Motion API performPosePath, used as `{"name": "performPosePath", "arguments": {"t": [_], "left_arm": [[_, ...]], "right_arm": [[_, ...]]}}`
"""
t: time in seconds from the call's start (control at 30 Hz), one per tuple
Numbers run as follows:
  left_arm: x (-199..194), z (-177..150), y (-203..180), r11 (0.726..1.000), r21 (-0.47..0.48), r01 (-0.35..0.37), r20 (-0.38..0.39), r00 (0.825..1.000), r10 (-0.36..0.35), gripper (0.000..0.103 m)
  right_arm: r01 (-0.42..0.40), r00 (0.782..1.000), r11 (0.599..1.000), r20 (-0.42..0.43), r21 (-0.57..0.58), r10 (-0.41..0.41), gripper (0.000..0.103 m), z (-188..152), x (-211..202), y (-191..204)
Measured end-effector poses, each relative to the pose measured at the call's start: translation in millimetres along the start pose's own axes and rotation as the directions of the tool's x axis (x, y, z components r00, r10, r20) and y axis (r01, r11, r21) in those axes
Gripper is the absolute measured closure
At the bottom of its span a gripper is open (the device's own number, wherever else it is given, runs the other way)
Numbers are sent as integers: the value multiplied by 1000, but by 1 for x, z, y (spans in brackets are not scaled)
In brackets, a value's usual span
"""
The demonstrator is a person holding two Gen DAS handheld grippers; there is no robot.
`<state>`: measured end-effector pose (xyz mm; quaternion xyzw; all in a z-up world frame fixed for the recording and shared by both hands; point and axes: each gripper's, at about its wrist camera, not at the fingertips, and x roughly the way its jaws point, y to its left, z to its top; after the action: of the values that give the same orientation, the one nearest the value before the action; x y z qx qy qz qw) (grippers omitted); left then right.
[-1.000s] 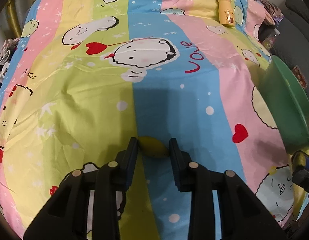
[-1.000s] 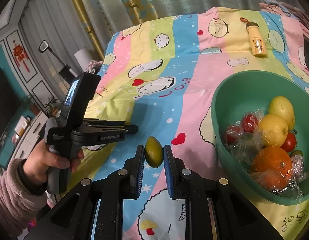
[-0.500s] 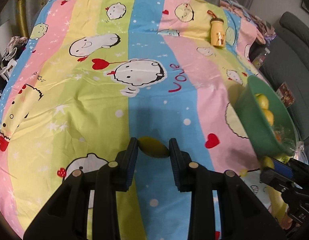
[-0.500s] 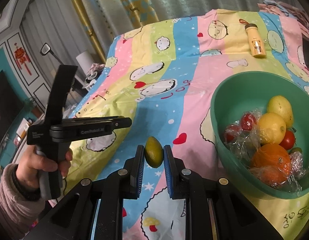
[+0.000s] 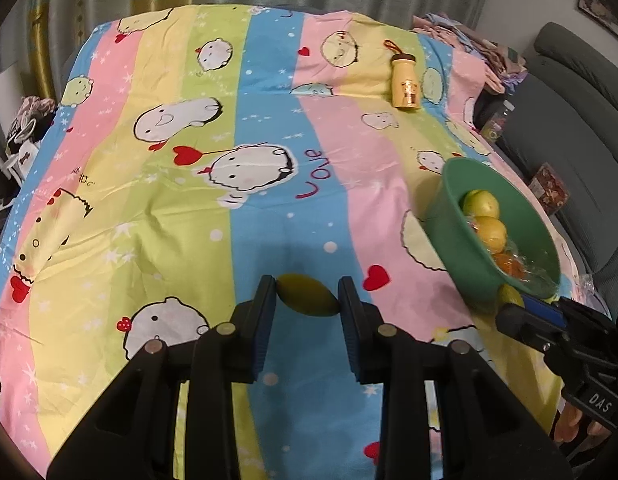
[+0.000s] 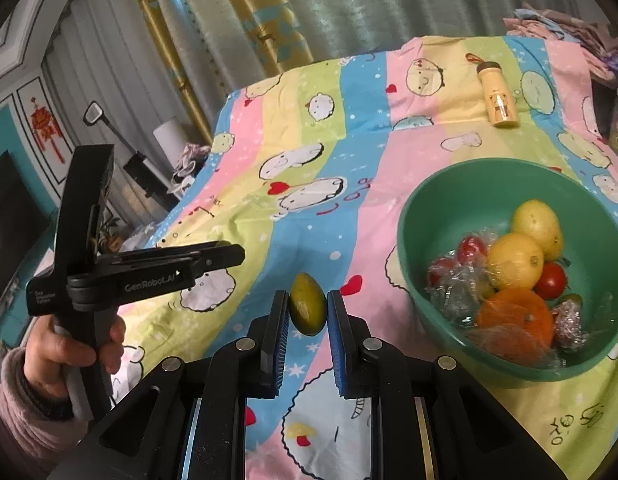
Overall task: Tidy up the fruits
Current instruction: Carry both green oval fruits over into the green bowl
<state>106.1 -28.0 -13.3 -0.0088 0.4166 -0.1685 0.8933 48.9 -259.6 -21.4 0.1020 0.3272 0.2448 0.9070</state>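
Left tool (image 5: 307,300) pinches a yellow-green lemon (image 5: 307,295) sideways, lifted clear of the bed sheet (image 5: 169,200). Right tool (image 6: 307,308) pinches a second green lemon (image 6: 307,304) upright, just beside the green bowl (image 6: 429,200), likely both bound for the fruit pile there.

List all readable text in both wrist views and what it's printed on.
"GenRobot.AI": side of the left gripper, seen from the right wrist.
"DAS": body of the right gripper, seen from the left wrist.
"Love": red lettering on the bedsheet.
Small white label on the left gripper's handle: too small to read.
Yellow bottle: picture only, no legible text.
Dark scribbles on the bedsheet: not legible.
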Motion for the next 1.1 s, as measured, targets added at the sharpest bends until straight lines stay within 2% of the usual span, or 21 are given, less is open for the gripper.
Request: {"name": "performPosePath", "arguments": {"t": [0.77,1.1], "left_arm": [[-3,16,-74,991,128,41,28,999,-45,72],[8,23,-100,983,172,64,20,997,-69,72]], "right_arm": [[53,992,994,108,91,-63,83,2,-43,-45],[115,984,987,121,110,-128,83,3,-51,-61]]}}
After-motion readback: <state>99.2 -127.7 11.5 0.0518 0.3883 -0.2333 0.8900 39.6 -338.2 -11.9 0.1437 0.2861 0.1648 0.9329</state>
